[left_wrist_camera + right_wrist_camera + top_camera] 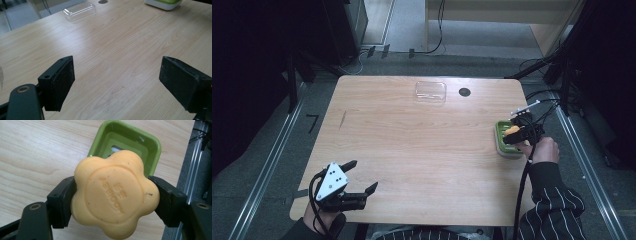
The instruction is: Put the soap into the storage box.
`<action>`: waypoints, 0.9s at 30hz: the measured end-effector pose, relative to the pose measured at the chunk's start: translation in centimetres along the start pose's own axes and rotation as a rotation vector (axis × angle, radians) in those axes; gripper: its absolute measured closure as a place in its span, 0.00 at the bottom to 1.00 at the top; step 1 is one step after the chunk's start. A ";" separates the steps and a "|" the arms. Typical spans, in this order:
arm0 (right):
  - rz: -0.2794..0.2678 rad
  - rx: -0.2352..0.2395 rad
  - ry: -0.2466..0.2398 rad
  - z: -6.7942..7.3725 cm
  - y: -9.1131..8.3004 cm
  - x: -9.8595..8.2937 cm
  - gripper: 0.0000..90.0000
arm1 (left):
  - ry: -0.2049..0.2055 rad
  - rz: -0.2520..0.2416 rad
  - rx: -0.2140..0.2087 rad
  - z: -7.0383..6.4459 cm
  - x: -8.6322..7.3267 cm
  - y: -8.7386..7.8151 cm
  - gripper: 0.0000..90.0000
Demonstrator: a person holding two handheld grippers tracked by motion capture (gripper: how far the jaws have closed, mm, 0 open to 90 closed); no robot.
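An orange flower-shaped soap bar (115, 195) is clamped between the jaws of my right gripper (113, 200), held just above a green soap dish (130, 147). From above, the soap (512, 131) and right gripper (523, 134) hover over the dish (503, 142) at the table's right edge. My left gripper (362, 176) rests near the front left corner, open, with nothing between its pads (65, 80). A clear plastic lid (430, 92) lies at the far middle of the table.
A wooden table (412, 150) carries a small dark round hole cover (464, 92) beside the clear lid (79, 10). Cables trail off the right edge near the dish. Metal floor rails run along both sides.
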State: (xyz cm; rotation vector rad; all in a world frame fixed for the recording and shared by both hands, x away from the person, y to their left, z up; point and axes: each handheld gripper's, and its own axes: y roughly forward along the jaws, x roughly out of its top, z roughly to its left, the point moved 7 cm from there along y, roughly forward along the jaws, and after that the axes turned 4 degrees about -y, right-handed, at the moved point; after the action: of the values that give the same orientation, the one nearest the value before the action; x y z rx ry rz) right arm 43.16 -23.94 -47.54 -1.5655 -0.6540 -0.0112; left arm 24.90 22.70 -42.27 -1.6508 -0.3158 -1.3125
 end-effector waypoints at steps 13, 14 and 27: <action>-0.024 -0.005 0.025 -0.9 1.0 1.3 0.30 | 0.004 0.002 0.000 0.0 0.0 0.0 0.15; -0.021 -0.006 0.025 -0.9 1.0 1.4 0.30 | 0.004 0.001 0.000 0.0 0.0 0.0 0.15; -0.011 0.026 0.042 -1.3 2.6 2.1 0.30 | 0.001 0.002 -0.001 0.0 0.0 0.0 0.15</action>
State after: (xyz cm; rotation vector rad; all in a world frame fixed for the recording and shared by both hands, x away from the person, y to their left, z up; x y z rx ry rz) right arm 46.42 -24.17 -48.95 -1.5330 -0.6279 -0.0432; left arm 24.92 22.67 -42.30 -1.6512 -0.3134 -1.3122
